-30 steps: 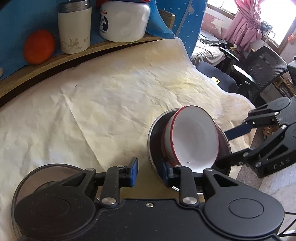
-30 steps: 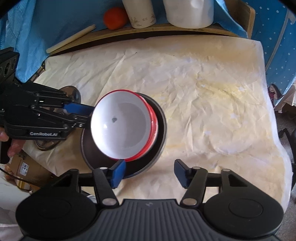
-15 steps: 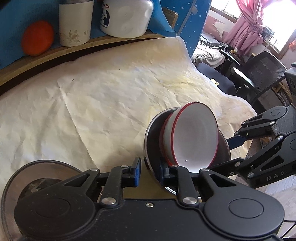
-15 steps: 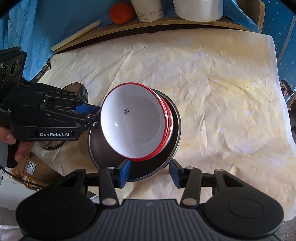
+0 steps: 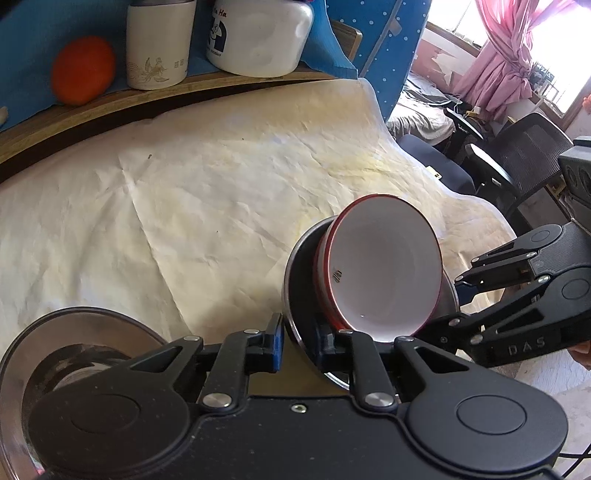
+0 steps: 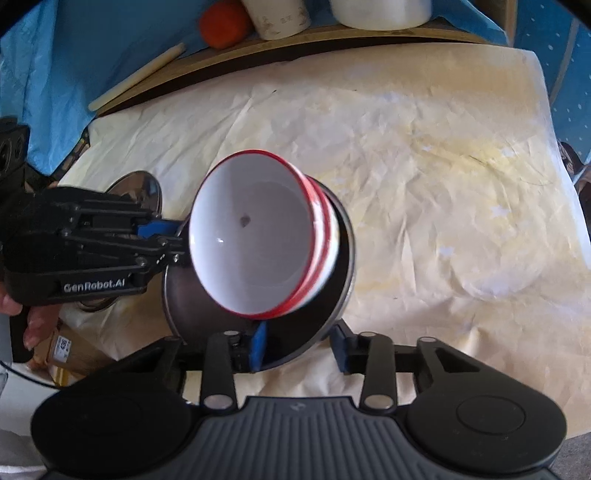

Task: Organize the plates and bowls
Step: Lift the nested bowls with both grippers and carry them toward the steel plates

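The stack of red-rimmed white bowls (image 5: 384,273) (image 6: 255,240) is sitting tilted inside a dark metal plate (image 5: 299,273) (image 6: 192,295), and the plate is being held at the near edge of the desk (image 5: 221,177) (image 6: 424,166), which is covered with creased cream paper. The left hand-held gripper (image 5: 298,341) (image 6: 173,242) is closing on the plate's rim, with one blue pad outside the rim and the other inside; the pads are pressing on the rim. The right hand-held gripper (image 6: 299,345) (image 5: 448,299) is closing as well, with the plate's opposite rim standing between its pads; the inner pad is lying against the plate, while the outer pad is standing apart from the rim. A second, shiny metal plate (image 5: 55,339) (image 6: 142,190) is lying near the desk's near left corner, just beside the left hand-held gripper. Along the far edge of the desk a wooden ledge is carrying an orange (image 5: 83,70) (image 6: 223,24), a white cup (image 5: 159,48) (image 6: 282,18) with a printed motif and a white jar (image 5: 258,37) (image 6: 380,13), all in front of a blue cloth (image 5: 29,44) (image 6: 74,55). A pale stick (image 6: 136,75) is lying on that ledge toward the far left corner. Fingers of a hand (image 6: 37,325) are showing behind the left hand-held gripper. Beyond the right edge of the desk a black office chair (image 5: 524,162) and a pink curtain (image 5: 506,62) are standing.
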`<state>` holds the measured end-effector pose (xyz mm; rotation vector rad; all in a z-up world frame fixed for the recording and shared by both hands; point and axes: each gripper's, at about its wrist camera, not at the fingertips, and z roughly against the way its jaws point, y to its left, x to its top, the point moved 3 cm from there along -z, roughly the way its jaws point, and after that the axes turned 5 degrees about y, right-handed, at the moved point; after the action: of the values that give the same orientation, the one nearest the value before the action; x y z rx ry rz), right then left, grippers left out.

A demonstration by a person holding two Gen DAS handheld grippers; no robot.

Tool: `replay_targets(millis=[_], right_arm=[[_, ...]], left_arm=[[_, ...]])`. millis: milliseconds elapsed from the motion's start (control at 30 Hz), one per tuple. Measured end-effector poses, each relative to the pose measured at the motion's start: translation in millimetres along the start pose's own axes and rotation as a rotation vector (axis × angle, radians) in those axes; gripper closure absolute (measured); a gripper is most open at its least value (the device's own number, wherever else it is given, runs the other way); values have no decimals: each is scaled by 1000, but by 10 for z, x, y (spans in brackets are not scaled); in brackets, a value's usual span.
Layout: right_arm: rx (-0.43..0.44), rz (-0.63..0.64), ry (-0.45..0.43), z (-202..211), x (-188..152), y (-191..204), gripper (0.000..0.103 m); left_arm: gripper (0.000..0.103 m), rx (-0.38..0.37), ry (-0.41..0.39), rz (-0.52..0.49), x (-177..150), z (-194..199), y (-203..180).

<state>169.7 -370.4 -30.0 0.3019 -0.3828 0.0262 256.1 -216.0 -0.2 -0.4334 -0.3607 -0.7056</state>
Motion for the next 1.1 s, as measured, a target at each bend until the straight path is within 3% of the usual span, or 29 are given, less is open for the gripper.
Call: replay_targets(millis=[1100], right_arm=[[11,-77,-30,70,-52,-51,73]], left_arm=[[92,33,-33,111,-18,18,-32]])
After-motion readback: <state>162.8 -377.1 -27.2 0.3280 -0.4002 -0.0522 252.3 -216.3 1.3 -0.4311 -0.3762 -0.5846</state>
